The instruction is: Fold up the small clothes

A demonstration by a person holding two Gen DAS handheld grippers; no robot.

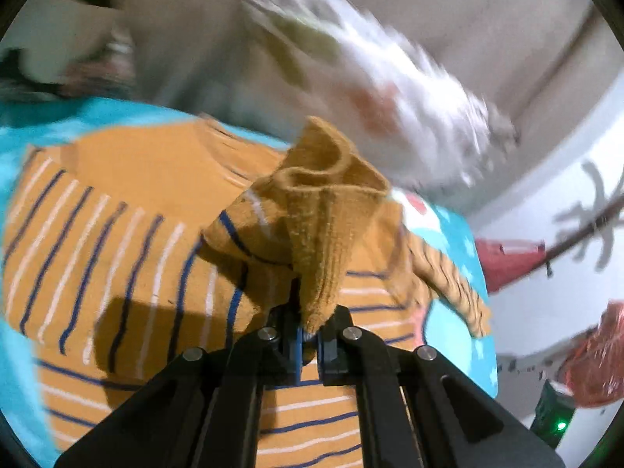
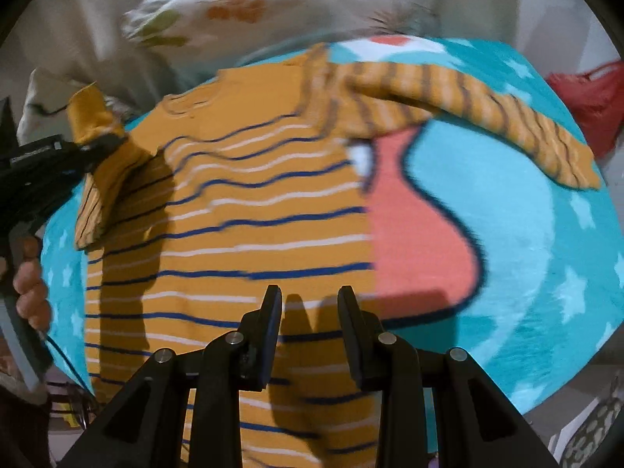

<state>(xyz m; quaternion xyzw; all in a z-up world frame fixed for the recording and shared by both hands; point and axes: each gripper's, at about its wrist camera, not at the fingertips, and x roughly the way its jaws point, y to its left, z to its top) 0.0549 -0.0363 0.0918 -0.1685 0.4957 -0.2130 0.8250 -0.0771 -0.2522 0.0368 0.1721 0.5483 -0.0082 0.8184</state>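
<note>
A small mustard sweater point(image 2: 234, 241) with blue and white stripes lies spread on a turquoise blanket point(image 2: 526, 234). My left gripper point(image 1: 310, 335) is shut on the cuff of the sweater's sleeve point(image 1: 319, 202), which stands bunched above the jaws and hangs over the sweater's body point(image 1: 117, 234). In the right wrist view that left gripper point(image 2: 87, 144) holds the sleeve cuff point(image 2: 87, 111) at the sweater's left edge. My right gripper point(image 2: 310, 304) hovers over the sweater's lower middle, jaws apart with nothing between them. The other sleeve point(image 2: 468, 109) stretches out to the right across the blanket.
The blanket bears white stars and a coral shape point(image 2: 417, 234). A white pillow with orange and green print point(image 2: 234, 4) lies behind it. Red bags point(image 1: 507, 265) sit on the floor to the right. A person's hand point(image 2: 31, 288) grips the left tool's handle.
</note>
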